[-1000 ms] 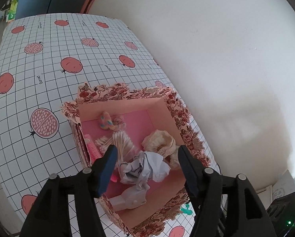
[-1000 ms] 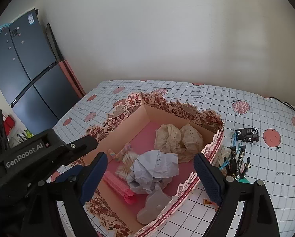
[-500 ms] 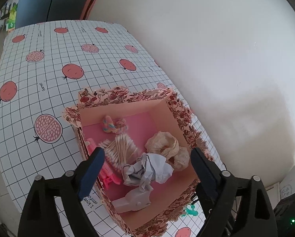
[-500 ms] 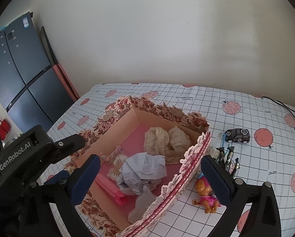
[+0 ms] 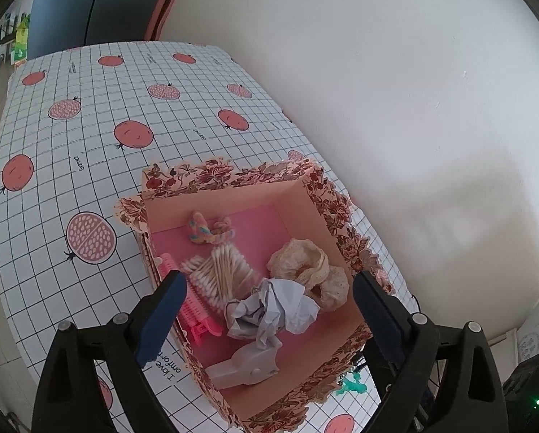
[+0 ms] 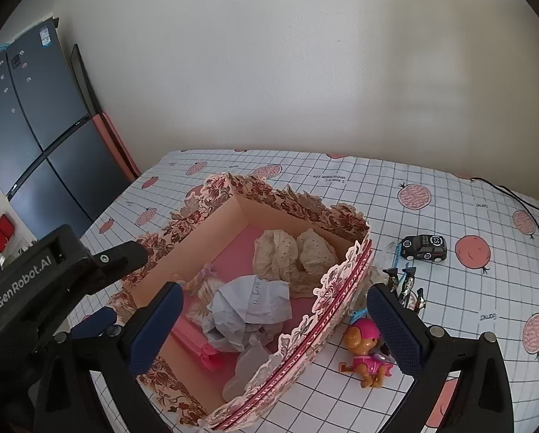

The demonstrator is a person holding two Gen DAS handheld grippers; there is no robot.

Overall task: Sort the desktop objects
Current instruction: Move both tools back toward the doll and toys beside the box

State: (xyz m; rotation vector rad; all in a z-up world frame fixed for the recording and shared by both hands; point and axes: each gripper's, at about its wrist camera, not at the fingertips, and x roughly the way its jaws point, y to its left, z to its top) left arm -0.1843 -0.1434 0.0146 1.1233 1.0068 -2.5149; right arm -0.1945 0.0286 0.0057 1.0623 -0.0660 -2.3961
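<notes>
Both grippers have drawn back, jaws just opening | floral box (image 6: 341,285) centre of the table | left gripper (image 5: 269,319) spread, empty | right gripper (image 6: 274,328) spread, empty | crumpled paper (image 5: 273,310) inside | toy dog (image 6: 365,351) right, near | risk: reaching finger snags box wall, tips it.

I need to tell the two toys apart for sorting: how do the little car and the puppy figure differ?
The car is black with white markings; the puppy figure is tan and bright pink. The car stands upright on its wheels; the puppy lies tipped over. The car sits away from the floral box; the puppy lies right beside its wall. Both are still outside the box, on the tablecloth.
</notes>
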